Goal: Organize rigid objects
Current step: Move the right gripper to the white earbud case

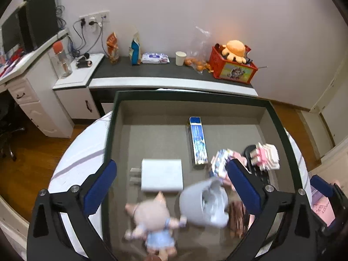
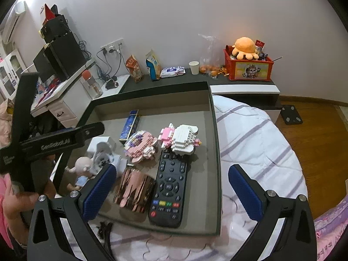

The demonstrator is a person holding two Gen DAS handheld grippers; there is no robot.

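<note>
Over the felt-lined tray [image 1: 121, 130], left hand-held gripper [image 1: 171, 180] gapes, released; blurred grey rounded cup [image 1: 202, 204] at six o'clock. Right hand-held gripper [image 2: 171, 183] spread, empty, above glossy remote [image 2: 168, 187].

In the tray [image 2: 214, 143] there are two brick-built figures [image 2: 141, 146] [image 2: 183, 138], one remote control [image 2: 168, 187], one blue box [image 2: 129, 128], one white charger [image 1: 161, 175], one plush doll [image 1: 153, 224], one grey cup [image 1: 203, 205] and one pink case [image 2: 134, 192].
</note>
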